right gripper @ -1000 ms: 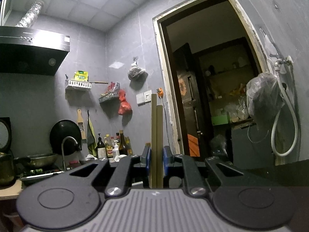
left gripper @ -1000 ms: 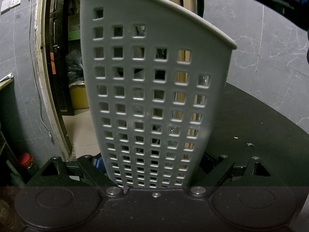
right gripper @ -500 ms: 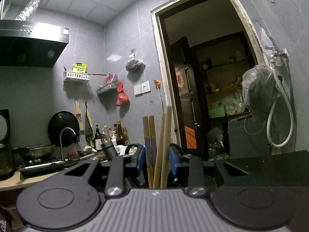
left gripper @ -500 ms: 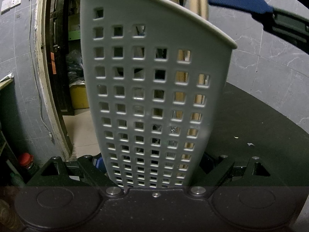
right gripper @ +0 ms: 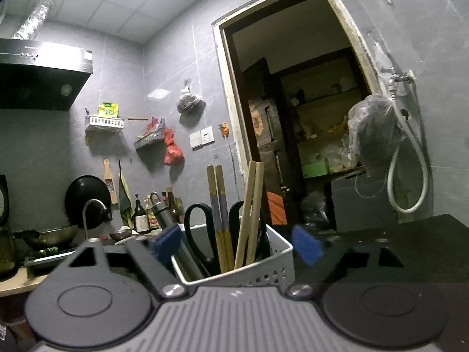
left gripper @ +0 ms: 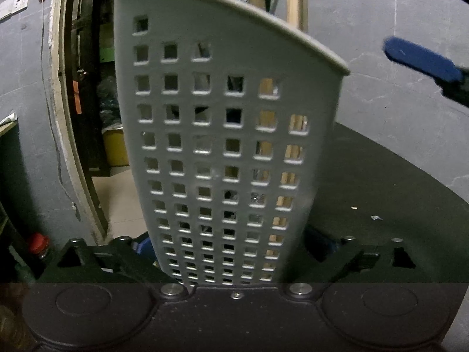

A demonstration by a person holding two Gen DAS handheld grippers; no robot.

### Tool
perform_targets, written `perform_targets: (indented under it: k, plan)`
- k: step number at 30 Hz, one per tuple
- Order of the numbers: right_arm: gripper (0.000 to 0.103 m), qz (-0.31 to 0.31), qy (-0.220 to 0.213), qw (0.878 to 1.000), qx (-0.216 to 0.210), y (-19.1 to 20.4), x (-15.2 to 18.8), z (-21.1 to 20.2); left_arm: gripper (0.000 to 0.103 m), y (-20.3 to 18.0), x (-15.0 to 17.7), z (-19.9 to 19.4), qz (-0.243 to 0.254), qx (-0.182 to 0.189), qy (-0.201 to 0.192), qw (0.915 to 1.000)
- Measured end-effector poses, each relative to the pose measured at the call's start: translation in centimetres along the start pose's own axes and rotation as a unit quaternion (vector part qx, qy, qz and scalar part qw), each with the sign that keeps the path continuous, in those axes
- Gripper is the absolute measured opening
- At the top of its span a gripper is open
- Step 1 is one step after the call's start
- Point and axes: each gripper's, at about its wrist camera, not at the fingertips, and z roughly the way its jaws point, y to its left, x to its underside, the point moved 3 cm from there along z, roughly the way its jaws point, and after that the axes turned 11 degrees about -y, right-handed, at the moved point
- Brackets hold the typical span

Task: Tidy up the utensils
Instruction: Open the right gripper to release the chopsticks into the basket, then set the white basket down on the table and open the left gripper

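Grey basket (left gripper: 222, 152) bears no readable label; both grippers' jaws have just spread apart.

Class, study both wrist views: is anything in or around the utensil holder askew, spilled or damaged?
Nothing is damaged. The plain wooden chopsticks lean sideways in the white utensil holder, crossing toward the upright banded pair. A few pale crumbs dot the dark table.

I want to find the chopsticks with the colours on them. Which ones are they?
Look at the white holder with square holes on the dark table. Two pairs of sticks stand in it beside the black scissors. The coloured chopsticks are the left pair: purple and yellow bands, while the plain chopsticks lean bare beside them.
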Motion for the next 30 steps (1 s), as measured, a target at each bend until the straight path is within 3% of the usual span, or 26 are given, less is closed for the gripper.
perform_targets:
  k: [3,17,25,30]
  plan:
    - [0.103,-0.004,-0.002,1.0,0.01,0.3,0.0,-1.4,0.102,-0.2,0.1,-0.5,0.003,0.0,-0.011,0.9999]
    - [0.103,0.027,-0.016,0.994,0.101,-0.1,1.0,-7.2,0.102,-1.5,1.9,-5.1,0.012,-0.011,-0.019,0.9997]
    - [0.103,0.036,0.028,0.988,0.15,0.7,2.0,-9.8,0.102,-1.2,1.5,-10.3,0.013,-0.043,-0.052,0.9977]
    - [0.103,0.008,0.099,0.979,0.178,2.2,2.4,-10.4,0.102,-0.3,1.4,-13.6,0.006,-0.078,-0.053,0.9956]
